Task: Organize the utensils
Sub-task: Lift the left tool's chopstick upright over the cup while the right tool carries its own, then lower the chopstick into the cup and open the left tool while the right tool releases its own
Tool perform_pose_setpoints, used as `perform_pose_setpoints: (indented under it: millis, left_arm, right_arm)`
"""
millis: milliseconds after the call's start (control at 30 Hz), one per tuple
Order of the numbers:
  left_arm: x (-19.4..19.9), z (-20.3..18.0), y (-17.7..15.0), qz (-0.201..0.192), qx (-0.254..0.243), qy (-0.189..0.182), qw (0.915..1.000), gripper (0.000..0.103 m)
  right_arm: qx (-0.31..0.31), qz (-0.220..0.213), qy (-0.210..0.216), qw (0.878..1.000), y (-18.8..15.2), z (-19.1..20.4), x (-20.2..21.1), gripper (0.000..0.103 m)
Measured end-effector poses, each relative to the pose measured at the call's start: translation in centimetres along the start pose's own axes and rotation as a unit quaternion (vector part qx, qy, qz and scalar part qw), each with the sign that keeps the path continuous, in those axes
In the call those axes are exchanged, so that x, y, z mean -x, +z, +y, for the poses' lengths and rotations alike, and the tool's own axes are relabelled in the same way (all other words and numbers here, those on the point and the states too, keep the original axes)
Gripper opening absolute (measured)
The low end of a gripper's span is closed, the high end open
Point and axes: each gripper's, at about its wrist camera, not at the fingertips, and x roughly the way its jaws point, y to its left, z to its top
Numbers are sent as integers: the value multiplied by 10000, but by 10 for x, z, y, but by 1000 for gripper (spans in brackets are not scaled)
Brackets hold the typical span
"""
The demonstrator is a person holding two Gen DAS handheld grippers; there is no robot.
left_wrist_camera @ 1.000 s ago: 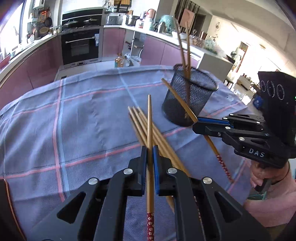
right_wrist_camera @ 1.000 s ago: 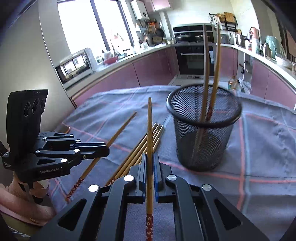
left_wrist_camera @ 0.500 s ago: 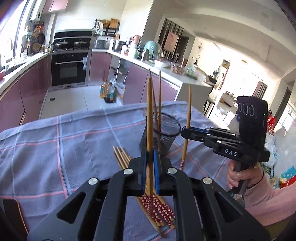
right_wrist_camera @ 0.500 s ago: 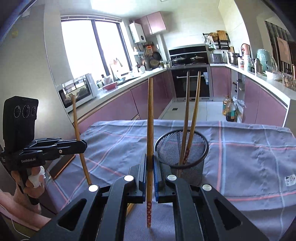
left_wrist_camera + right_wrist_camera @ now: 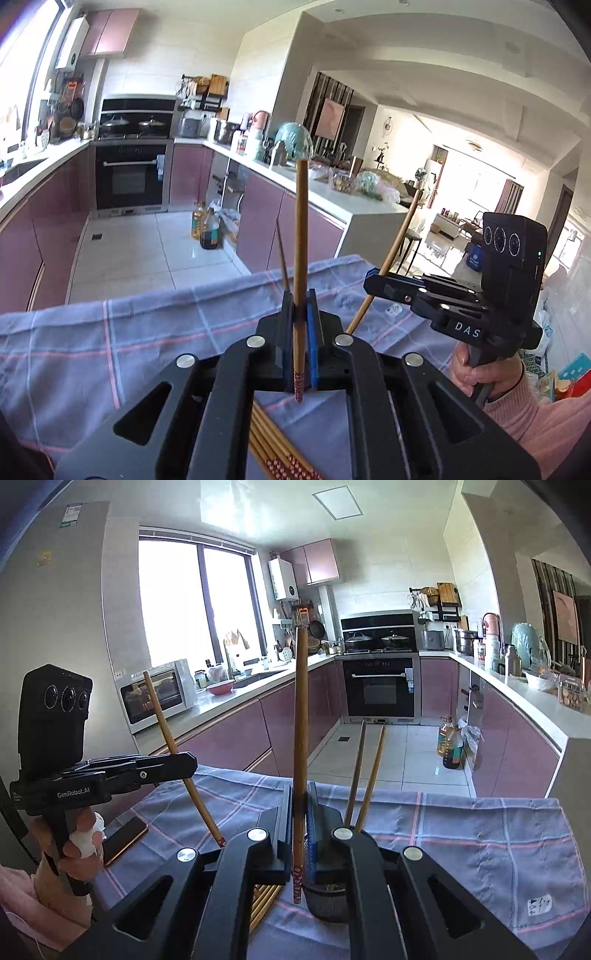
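My left gripper is shut on a wooden chopstick that stands nearly upright, its red patterned end hanging below the jaws. My right gripper is shut on another chopstick, also upright. Each gripper shows in the other's view, the right gripper with its chopstick slanted and the left gripper likewise. The black mesh holder sits mostly hidden under my right fingers, with two chopsticks standing in it. Several loose chopsticks lie on the cloth below.
A grey-blue checked cloth covers the table. A phone lies near its left edge, beside the hand in a pink sleeve. Beyond the far table edge is the kitchen floor with bottles and purple cabinets.
Both grippers have risen well above the table, each carrying its chopstick from lying low to nearly upright. The mesh holder has slipped below the fingers in both views.
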Motion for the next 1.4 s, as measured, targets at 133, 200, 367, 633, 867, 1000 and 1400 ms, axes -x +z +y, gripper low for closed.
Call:
perform_pose_setpoints:
  millis: [133,200,367,633,867,1000,1400]
  left_arm:
    - [0,-10,19,-192,-80,-81,9997,7]
    - [-2,-14,27,-276,-114,-83,9995,7]
    - [-12,-22,37,-334,-176,-15,9993,7]
    - [-47,-32,31,22,-262,257,9993,7]
    - [-79,-29,12,495,-308,290,9979,7]
    - [-92,-27,3,761,-336,218,9963,7]
    - [-131,-8,0,1185,-271,222,9923,8]
  right_arm:
    - [109,-177,-30,9998,14,-2,4,6]
    - [119,-225,-54,9997,20,-6,4,6]
    - [181,-290,-109,9994,26,-10,0,6]
    - [46,-32,-286,9996,18,-24,-24,6]
    - [-165,396,-268,9987,-1,-34,-42,6]
    - [-174,664,-222,9974,-9,-34,-49,6]
    - [-426,1129,-190,9925,-22,-44,-75,7]
